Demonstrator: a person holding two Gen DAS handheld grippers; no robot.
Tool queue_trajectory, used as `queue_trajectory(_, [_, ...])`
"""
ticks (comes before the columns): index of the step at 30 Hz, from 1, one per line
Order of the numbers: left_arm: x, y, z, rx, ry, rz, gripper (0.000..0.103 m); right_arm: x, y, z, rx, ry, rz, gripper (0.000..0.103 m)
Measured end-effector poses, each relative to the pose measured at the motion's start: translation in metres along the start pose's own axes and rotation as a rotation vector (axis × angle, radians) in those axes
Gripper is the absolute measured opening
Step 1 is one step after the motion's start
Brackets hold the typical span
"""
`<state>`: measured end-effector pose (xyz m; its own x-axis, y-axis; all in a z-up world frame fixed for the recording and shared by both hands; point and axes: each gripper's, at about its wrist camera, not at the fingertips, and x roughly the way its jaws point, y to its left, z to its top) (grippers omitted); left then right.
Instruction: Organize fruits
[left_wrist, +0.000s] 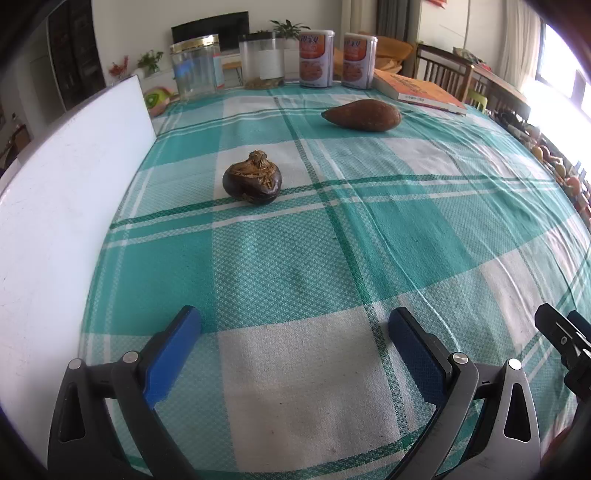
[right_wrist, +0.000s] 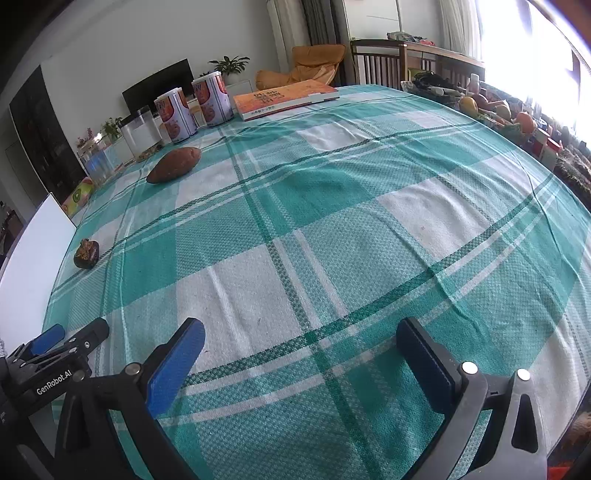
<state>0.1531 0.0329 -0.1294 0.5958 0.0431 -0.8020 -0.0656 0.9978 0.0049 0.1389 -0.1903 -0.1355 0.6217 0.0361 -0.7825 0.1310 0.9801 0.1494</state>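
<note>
A dark brown, wrinkled fruit with a dry tan top (left_wrist: 252, 181) lies on the teal-and-white checked tablecloth (left_wrist: 295, 258), ahead of my left gripper (left_wrist: 293, 321). Farther back lies a long reddish-brown sweet potato (left_wrist: 362, 115). My left gripper is open, its blue pads wide apart with only cloth between them. In the right wrist view the right gripper (right_wrist: 301, 336) is open too, over bare cloth. From there the dark fruit (right_wrist: 86, 254) is far to the left and the sweet potato (right_wrist: 174, 164) sits at the back left.
A white board (left_wrist: 55, 206) runs along the table's left edge. At the back stand two clear jars (left_wrist: 195, 66), two orange-labelled cans (left_wrist: 316, 59) and an orange book (left_wrist: 417, 90). Chairs and several fruits (right_wrist: 495, 107) lie past the right edge. The left gripper's body (right_wrist: 55, 354) shows low left.
</note>
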Motion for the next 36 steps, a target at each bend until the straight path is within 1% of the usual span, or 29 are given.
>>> queue_trajectory(8, [-0.0001,0.0000,-0.0001,0.000,0.000,0.000,0.102,-0.0020,-0.0040,-0.0005,0.016,-0.008,0.021,0.103])
queue_trajectory(14, [-0.0001,0.0001,-0.0001,0.000,0.000,0.000,0.102,-0.0005,-0.0005,-0.0001,0.001,0.000,0.001,0.103])
queue_trajectory(21, [-0.0005,0.0001,-0.0002,0.000,0.000,0.000,0.102,-0.0020,-0.0031,-0.0001,0.013,-0.007,0.018,0.103])
queue_trajectory(29, [-0.0006,0.0003,-0.0001,0.000,0.000,0.000,0.102,-0.0005,-0.0001,0.0002,-0.001,0.001,-0.001,0.103])
queue_trajectory(34, [-0.0006,0.0003,-0.0001,0.000,0.001,0.000,0.102,-0.0017,-0.0021,0.0000,0.014,-0.006,0.017,0.103])
queue_trajectory(36, [-0.0006,0.0003,-0.0002,0.000,0.001,0.000,0.102,-0.0017,-0.0015,-0.0002,0.010,-0.005,0.012,0.103])
